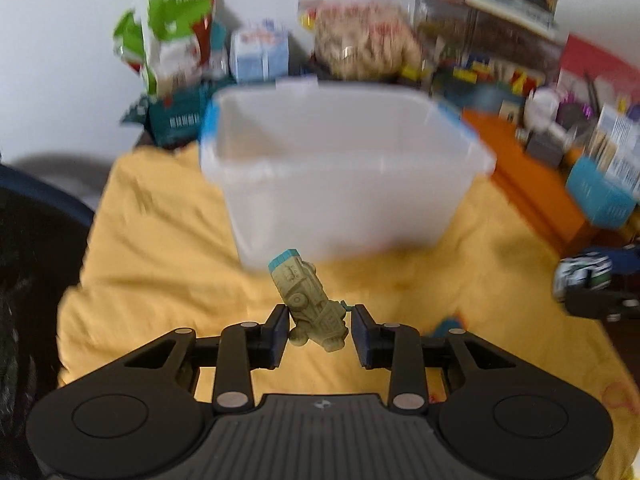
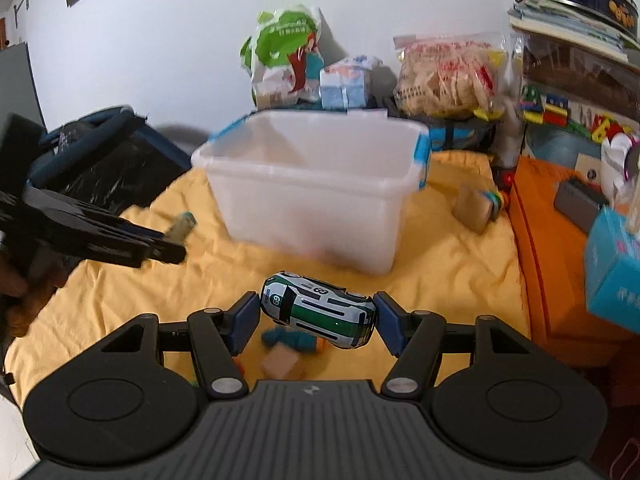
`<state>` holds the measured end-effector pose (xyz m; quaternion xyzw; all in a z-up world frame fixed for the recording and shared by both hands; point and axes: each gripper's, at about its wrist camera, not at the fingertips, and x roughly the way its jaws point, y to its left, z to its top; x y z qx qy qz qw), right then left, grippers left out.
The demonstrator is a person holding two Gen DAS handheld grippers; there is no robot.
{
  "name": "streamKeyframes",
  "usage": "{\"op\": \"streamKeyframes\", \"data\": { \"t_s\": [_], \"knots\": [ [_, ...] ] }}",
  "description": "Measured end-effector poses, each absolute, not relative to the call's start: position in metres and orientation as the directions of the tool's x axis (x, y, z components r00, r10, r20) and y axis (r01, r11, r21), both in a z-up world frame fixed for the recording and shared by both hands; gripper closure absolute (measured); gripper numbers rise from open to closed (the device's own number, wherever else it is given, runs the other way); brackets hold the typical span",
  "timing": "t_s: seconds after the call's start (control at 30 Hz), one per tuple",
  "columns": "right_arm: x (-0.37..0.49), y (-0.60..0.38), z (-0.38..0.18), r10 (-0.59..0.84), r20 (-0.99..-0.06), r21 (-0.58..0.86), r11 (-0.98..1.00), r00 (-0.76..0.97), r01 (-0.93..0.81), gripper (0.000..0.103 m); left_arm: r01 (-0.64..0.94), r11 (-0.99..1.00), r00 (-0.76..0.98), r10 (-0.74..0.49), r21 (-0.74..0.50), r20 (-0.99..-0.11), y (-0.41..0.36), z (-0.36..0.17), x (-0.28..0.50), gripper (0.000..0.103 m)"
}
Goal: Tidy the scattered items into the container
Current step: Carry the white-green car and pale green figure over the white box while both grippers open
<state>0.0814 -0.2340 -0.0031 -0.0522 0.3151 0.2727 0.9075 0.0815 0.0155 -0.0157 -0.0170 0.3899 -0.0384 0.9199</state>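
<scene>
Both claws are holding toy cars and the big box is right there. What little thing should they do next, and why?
Probably carry the left claw forward and up over the rim of the clear box. Its tan toy truck sits between the pads, in front of the box and below its rim. The right claw holds the green and white car and can follow.

Black tongs [image 1: 320, 330], blue pads [image 2: 245, 322], silver rivets

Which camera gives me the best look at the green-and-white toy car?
The right wrist view: the toy car sits sharp between the right gripper pads, side markings readable. The left wrist view shows it only small and blurred at the right edge.
</scene>
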Motion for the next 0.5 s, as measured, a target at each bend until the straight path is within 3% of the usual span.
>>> {"op": "streamKeyframes", "data": {
  "t_s": [0.27, 0.5],
  "knots": [
    [0.137, -0.214, 0.049, 0.488, -0.51, 0.057, 0.841, 0.708, -0.539, 0.038, 0.053, 0.996, 0.727, -0.084, -0.066, -0.681, 0.024, 0.046, 0.115, 0.065],
    [0.191, -0.196, 0.059, 0.474, -0.538, 0.047, 0.843, 0.697, -0.536, 0.038, 0.055, 0.996, 0.74, -0.084, -0.064, -0.667, 0.022, 0.067, 0.162, 0.065]
  ]
}}
